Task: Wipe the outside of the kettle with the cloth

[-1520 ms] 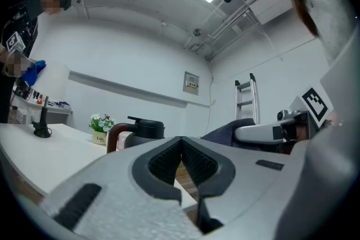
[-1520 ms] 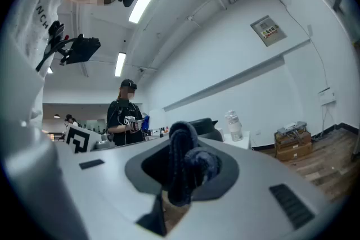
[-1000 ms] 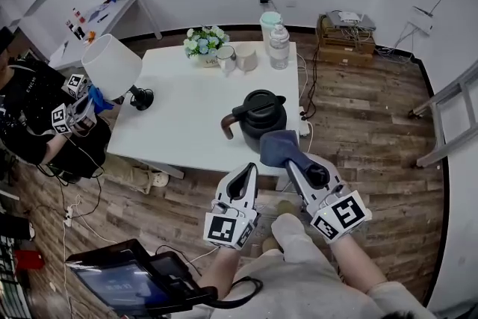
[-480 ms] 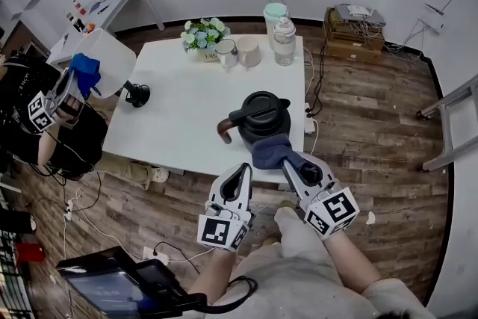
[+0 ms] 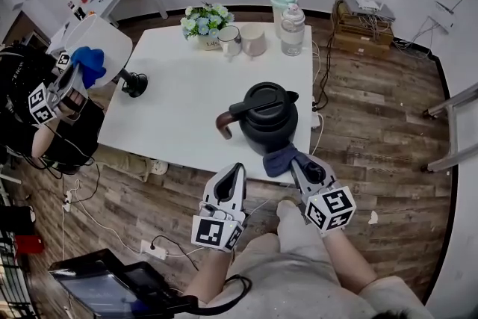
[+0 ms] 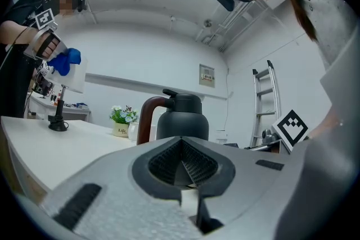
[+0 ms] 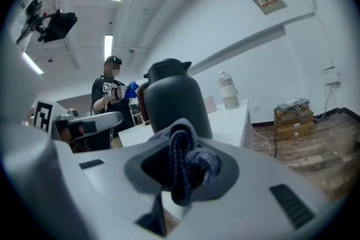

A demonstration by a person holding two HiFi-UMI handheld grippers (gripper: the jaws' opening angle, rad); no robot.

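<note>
Change since a second ago: my right claw (image 5: 297,163) is bringing the cloth (image 5: 281,158) lower down the kettle's near side, from the wall toward the base at the counter's near edge. My left claw (image 5: 238,172) is keeping its place just off that edge.

1. Counter (image 5: 179,108): white and rectangular, standing on wood flooring and carrying the items below.
2. Lamp (image 5: 98,56): white shade leaning out over the far left corner, dark foot sitting on the counter.
3. Kettle (image 5: 267,114): dark and lidded, standing upright near the near right corner, brown handle pointing to my left. It is rising straight ahead of the left claw (image 6: 181,164) and of the right claw (image 7: 179,172).
4. Right claw: I am pinching the cloth (image 7: 187,161) here, a dark blue wad bulging out above the jaws, low at the kettle (image 7: 175,99). I cannot tell whether it is touching.
5. Left claw: I am holding it pressed together on nothing, aimed at the kettle (image 6: 183,121) and apart from it.
6. Bottles (image 5: 291,30): two, standing at the far right edge.
7. Flowers (image 5: 205,20) and two cups (image 5: 241,39): sitting in a row along the far edge.
</note>
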